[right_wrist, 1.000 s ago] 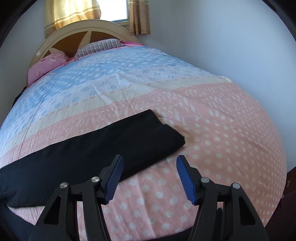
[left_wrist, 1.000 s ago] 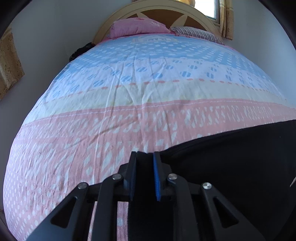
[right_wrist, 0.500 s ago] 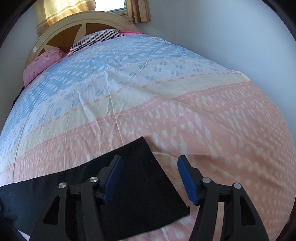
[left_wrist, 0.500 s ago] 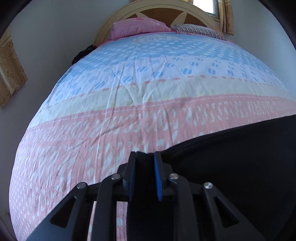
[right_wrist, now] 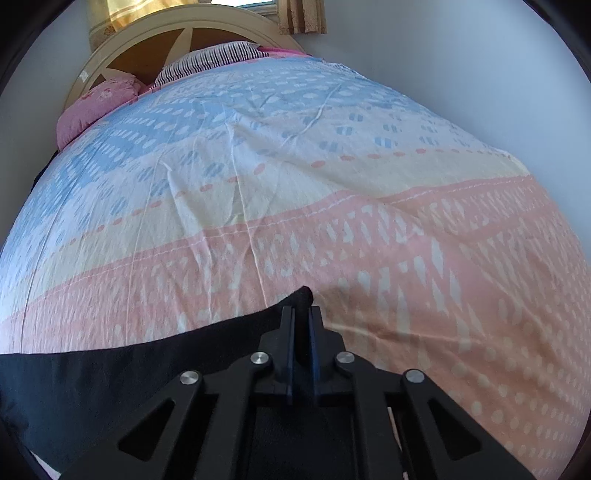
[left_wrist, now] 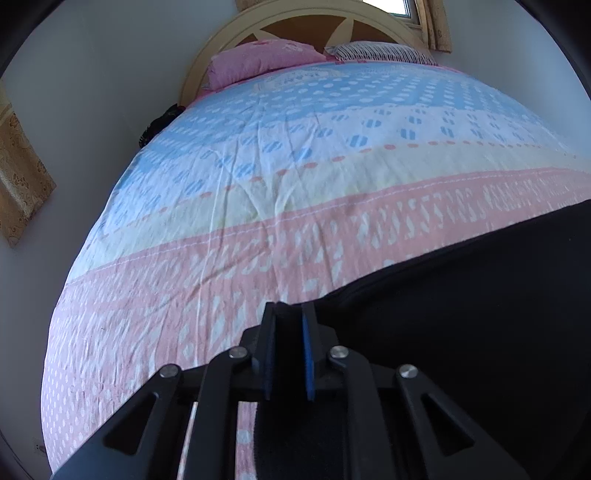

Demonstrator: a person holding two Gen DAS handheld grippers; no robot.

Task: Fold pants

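Black pants (left_wrist: 480,314) flat on bed (left_wrist: 295,166), left gripper (left_wrist: 288,325) closing on one end, right gripper (right_wrist: 302,317) clamped on the other corner

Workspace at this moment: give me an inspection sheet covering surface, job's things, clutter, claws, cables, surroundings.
Surface: bed under a wrinkled sheet banded blue, cream and pink.
Job's things: black pants lying on the pink band near the bed's foot.
Clutter: dark bundle at the bed's far edge by the wall; unclear what.
Claws: left claw closing, black cloth between its pads; right claw shut on a pants corner.
Cables: nothing seen.
Surroundings: pink pillow, striped pillow, arched headboard, window curtains, plain walls.
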